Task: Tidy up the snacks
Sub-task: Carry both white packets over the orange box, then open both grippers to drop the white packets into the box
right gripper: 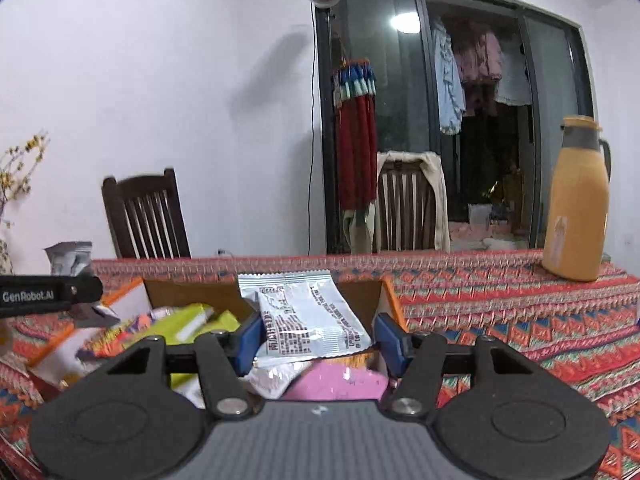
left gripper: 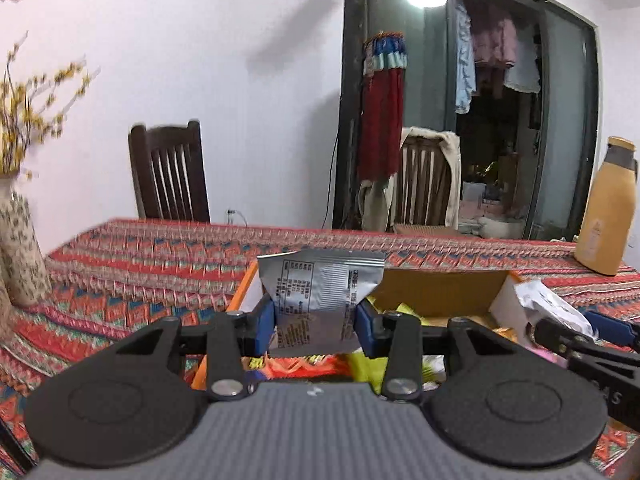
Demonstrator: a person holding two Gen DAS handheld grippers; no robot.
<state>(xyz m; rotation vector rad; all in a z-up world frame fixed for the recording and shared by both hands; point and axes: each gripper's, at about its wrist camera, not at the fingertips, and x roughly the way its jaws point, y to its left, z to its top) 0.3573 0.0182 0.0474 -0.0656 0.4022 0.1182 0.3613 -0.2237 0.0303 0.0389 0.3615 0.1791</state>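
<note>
My left gripper (left gripper: 315,320) is shut on a silver snack packet (left gripper: 320,284), which stands upright between the blue pads above an open cardboard box (left gripper: 436,290). The box holds several bright snack packs (left gripper: 304,364). My right gripper (right gripper: 318,340) is shut on a silver-white printed packet (right gripper: 308,314), lifted over the same box (right gripper: 184,290) and its yellow-green packs (right gripper: 188,320). In the left wrist view the right gripper (left gripper: 564,320) shows at the right edge with its white packet (left gripper: 548,304). In the right wrist view the left gripper (right gripper: 90,300) shows at the left edge with its silver packet (right gripper: 68,258).
The table (left gripper: 160,256) carries a red patterned cloth. A tan thermos jug (right gripper: 576,200) stands at the back right, and a patterned vase (left gripper: 18,248) with yellow flower twigs at the left. Two wooden chairs (left gripper: 172,172) stand behind the table, by a glass door.
</note>
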